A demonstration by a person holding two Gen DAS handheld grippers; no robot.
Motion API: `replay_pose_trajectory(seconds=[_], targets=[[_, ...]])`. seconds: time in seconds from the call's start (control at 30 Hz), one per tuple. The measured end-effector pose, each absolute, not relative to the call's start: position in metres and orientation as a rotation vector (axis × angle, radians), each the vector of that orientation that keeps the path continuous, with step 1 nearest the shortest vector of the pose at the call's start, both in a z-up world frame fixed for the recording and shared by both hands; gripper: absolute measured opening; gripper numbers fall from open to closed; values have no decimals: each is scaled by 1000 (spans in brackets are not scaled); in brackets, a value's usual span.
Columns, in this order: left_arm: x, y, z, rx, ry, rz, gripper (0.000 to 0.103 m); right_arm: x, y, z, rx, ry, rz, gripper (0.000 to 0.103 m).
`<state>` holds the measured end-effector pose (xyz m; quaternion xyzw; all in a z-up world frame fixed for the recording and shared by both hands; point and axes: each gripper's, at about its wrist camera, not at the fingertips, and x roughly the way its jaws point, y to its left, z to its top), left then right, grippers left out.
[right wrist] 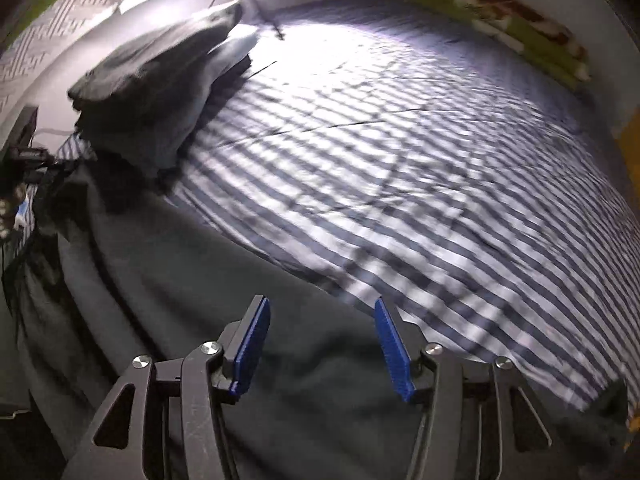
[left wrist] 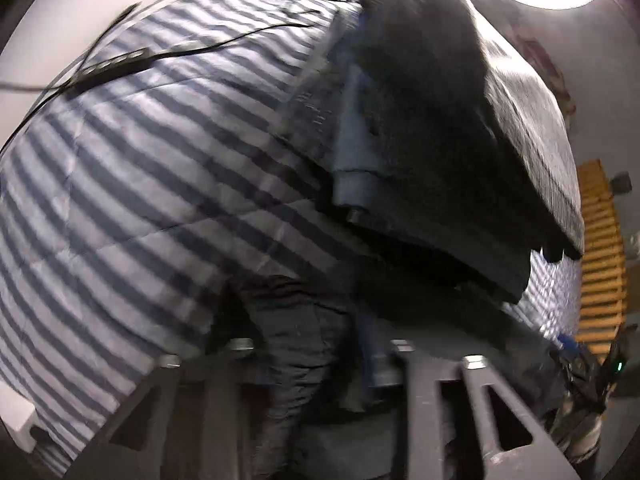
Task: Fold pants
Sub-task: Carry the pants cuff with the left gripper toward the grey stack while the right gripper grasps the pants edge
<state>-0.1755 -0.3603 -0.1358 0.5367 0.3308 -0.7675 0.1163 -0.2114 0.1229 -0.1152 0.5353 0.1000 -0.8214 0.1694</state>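
The dark pants (right wrist: 192,280) lie spread over the near part of the bed. In the right wrist view my right gripper (right wrist: 320,304) hovers just over this cloth, its blue pads (right wrist: 252,344) wide apart with nothing pinched between them. In the left wrist view a bunched fold of the same dark pants (left wrist: 304,344) stands up between the fingers of my left gripper (left wrist: 320,354). The cloth hides most of the fingers, and only a strip of one blue pad (left wrist: 370,356) shows pressed against it.
The bed has a blue-and-white striped cover (right wrist: 420,168). A stack of folded clothes (right wrist: 160,80) sits on it; the left wrist view also shows the stack (left wrist: 440,120). A black cable with a small hub (left wrist: 116,64) crosses the cover. A green patterned pillow (right wrist: 500,20) lies at the far edge.
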Motion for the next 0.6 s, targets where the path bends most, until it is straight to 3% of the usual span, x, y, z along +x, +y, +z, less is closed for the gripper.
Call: replay_pose_trajectory(seconds=[0.07, 0.3, 0.37, 0.43, 0.6], targets=[[-177, -354, -130, 1537, 929, -2297, 10, -217, 114, -126, 1531, 304, -2292, 56], [-161, -349, -86, 1375, 908, -2464, 7, -228, 95, -163, 1585, 462, -2210, 61], [-160, -344, -78, 1364, 868, -2502, 7, -227, 94, -162, 1583, 404, -2205, 42], [-163, -338, -74, 1355, 833, -2521, 7, -223, 89, -157, 1572, 434, -2216, 3], [-144, -332, -55, 1304, 757, -2597, 7, -217, 88, -114, 1457, 526, -2433, 1]])
